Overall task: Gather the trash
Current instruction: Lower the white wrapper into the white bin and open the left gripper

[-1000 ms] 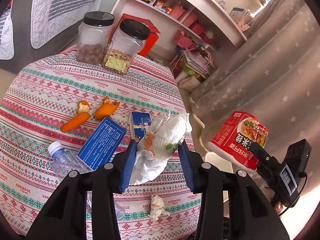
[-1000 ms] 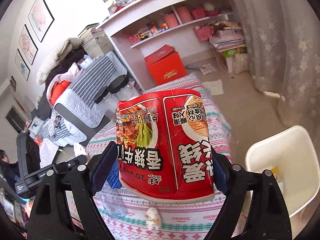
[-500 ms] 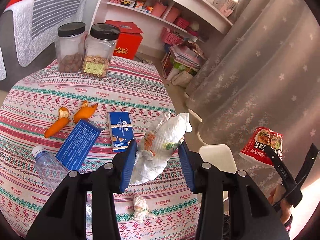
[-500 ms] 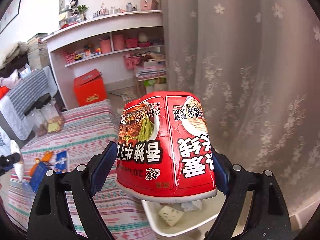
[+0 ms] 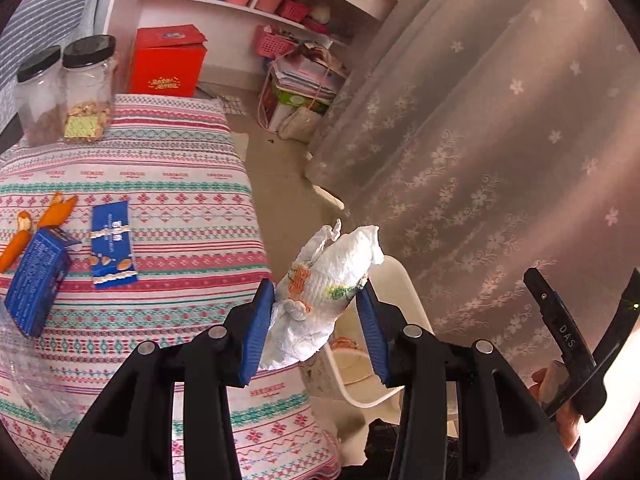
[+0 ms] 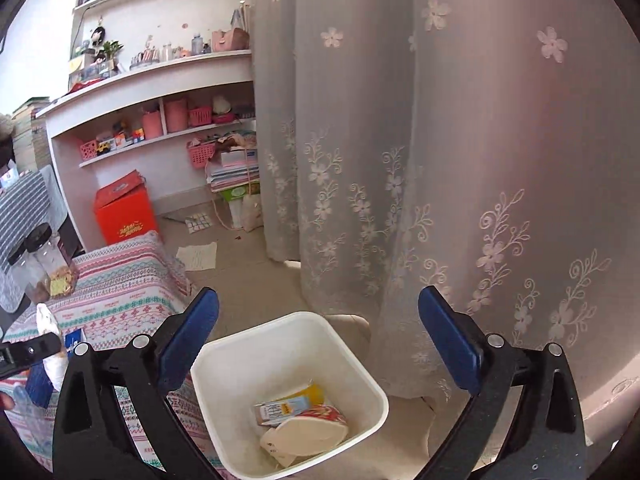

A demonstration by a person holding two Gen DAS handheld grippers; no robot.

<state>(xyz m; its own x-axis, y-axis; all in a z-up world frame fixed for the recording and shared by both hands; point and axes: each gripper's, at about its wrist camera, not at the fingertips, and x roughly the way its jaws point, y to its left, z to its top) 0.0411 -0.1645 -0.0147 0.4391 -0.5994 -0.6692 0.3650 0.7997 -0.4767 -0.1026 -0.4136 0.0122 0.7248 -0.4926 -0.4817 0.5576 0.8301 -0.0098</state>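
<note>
Two blue pads of our left gripper (image 5: 318,330) pinch a crumpled white paper wrapper (image 5: 322,298), low in the centre of the left wrist view. The wrapper sticks up between the pads, with orange and green print on its side. Just behind it, toward the lower right, we see part of the white trash bin (image 5: 400,284) on the floor.

To the left lies the table under a striped, patterned tablecloth (image 5: 168,184). On it, at the left edge of the frame, rest two pieces of orange peel (image 5: 44,220), a blue carton (image 5: 38,280) and a flat blue snack packet (image 5: 112,242). A clear plastic bottle (image 5: 28,376) shows at the lower left edge, blurred. Two black-lidded clear jars (image 5: 86,88) stand at the upper left.

In the right wrist view, the fingers of our right gripper (image 6: 318,340) are spread wide and opening, with nothing between them. Directly below, in the lower centre, the white trash bin (image 6: 360,364) stands open. Inside it lies a red instant noodle cup (image 6: 308,430) on its side, touching a small drink carton (image 6: 284,406).

Beyond the bin hangs a sheer flowered curtain (image 6: 440,160), filling the right of the frame. At upper left we see white shelves (image 6: 160,80) with pink baskets, and a red box (image 6: 124,214) on the floor.
</note>
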